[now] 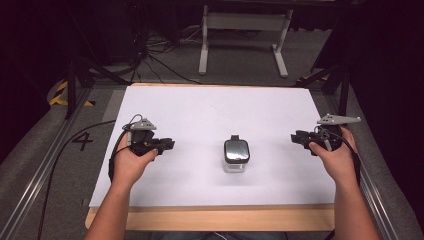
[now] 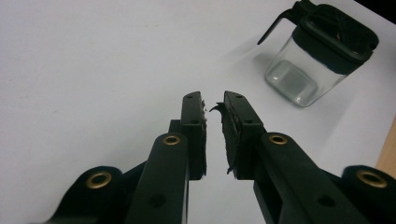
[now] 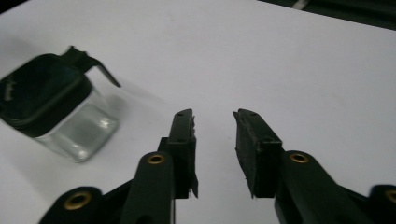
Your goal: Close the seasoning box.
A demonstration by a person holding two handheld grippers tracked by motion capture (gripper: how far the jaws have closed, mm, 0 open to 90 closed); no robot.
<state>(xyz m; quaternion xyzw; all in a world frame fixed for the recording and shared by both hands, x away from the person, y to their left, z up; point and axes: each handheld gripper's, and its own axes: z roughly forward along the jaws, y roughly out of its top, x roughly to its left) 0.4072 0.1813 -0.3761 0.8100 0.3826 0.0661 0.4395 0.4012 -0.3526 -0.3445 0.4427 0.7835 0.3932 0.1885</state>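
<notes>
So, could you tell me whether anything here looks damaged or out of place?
The rubber pads on the left gripper look frayed, with torn bits curling off their edges; the right gripper has ragged pads too. The glass jar stands upright on the white table, black lid shut, nothing spilled.

Stood alone mid-sheet, the lidded glass jar [image 1: 236, 155]; bare white sheet [image 1: 210, 107] open on every side.

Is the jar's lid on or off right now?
On. The black lid sits flat on top of the clear jar, which stands upright on the white table; neither gripper touches it.
</notes>
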